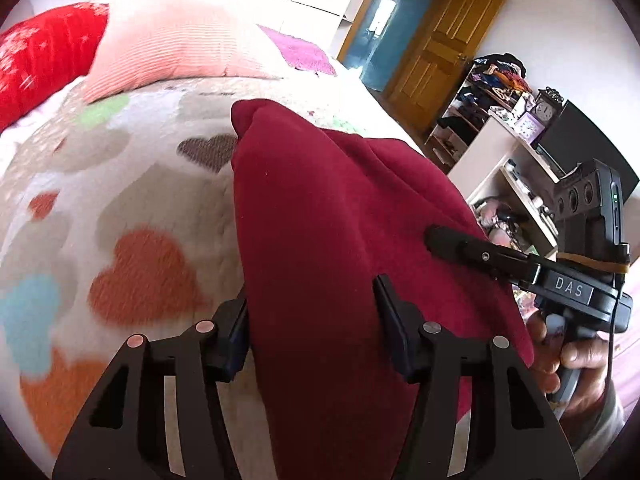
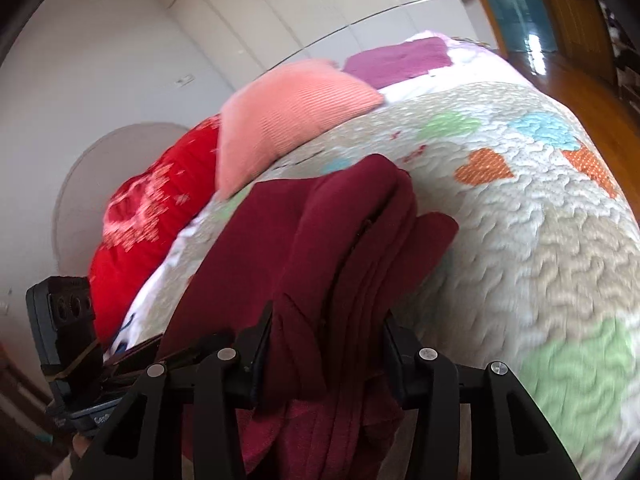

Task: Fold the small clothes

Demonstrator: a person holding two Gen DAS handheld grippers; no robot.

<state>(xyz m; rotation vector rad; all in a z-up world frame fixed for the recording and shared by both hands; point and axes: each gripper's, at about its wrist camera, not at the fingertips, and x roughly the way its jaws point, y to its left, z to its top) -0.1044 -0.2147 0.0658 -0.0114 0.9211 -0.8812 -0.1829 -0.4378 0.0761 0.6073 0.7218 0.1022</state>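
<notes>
A dark red garment is bunched over the heart-patterned bed quilt at centre frame, gripped between the jaws of the left gripper and also clamped by the right gripper.

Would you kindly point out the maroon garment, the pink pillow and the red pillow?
maroon garment (image 1: 320,216): left wrist view, middle of the draped cloth.
pink pillow (image 2: 288,116): right wrist view, centre of its ribbed face.
red pillow (image 1: 44,52): left wrist view, its patterned front.
</notes>
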